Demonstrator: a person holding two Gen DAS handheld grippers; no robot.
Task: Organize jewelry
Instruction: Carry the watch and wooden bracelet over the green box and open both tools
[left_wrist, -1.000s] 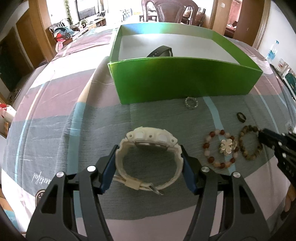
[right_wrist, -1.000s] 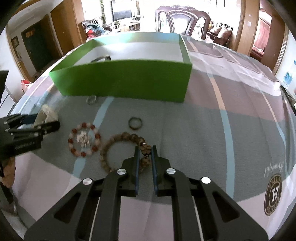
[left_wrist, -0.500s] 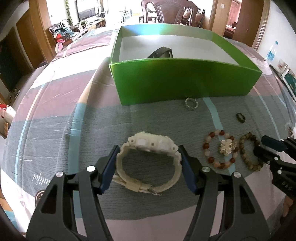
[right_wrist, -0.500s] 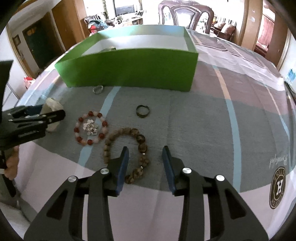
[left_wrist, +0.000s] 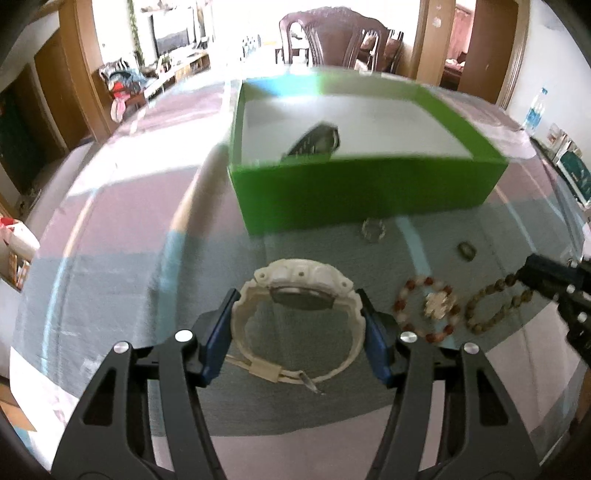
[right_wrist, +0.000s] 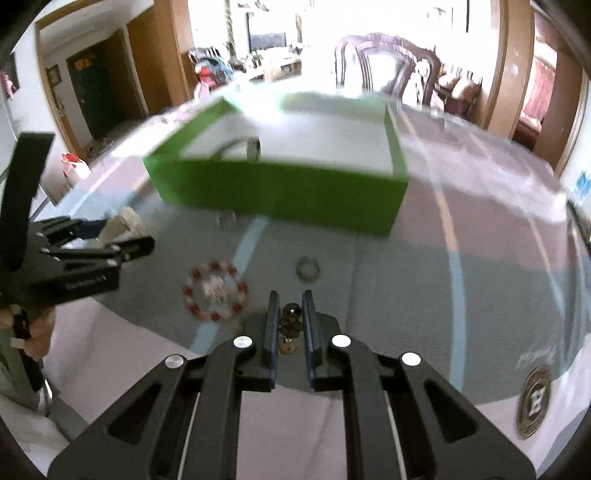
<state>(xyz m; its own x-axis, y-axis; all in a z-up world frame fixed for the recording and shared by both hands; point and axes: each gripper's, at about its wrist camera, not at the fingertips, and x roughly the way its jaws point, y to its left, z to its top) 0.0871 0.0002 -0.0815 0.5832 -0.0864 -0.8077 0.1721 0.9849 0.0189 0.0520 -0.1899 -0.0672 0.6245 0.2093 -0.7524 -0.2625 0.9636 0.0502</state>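
Blown-out backlight, motion blur, fisheye warp

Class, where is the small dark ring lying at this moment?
In the right wrist view the small dark ring lies on the grey cloth ahead of the right claw, between it and the green cardboard box.

Green box (right_wrist: 280, 192) motion-blurred

Home dining room: carved wooden chair (left_wrist: 332, 40), clothed table (left_wrist: 122, 236).
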